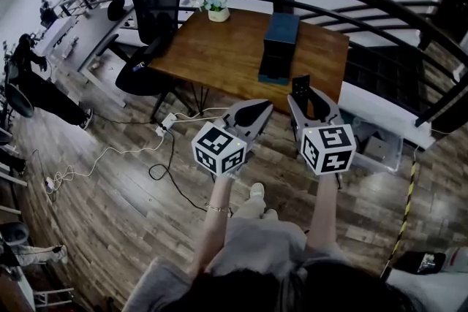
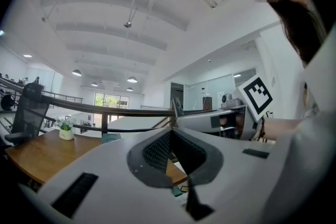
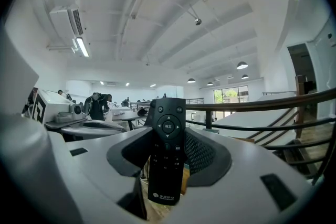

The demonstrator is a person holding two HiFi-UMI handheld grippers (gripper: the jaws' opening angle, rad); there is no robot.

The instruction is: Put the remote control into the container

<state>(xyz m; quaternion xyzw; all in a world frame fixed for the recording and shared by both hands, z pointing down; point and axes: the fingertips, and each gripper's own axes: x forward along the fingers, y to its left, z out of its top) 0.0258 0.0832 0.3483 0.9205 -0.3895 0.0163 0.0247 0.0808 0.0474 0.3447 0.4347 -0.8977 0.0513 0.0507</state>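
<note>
Desk (image 1: 219, 55) ahead, container (image 1: 280, 46) at its near edge: my right gripper (image 1: 311, 107) pinched the remote control (image 3: 167, 149) for delivery; left gripper (image 1: 257, 109), jaws pressed together, was spare.

The container (image 1: 280, 46) stands on the right part of the table (image 1: 212, 55), a chair (image 1: 150, 11) to its left, and nearer the person the left gripper (image 1: 252, 112) is beside the right gripper (image 1: 307, 102), with the remote control (image 3: 167, 155) between the right one's jaws.
</note>
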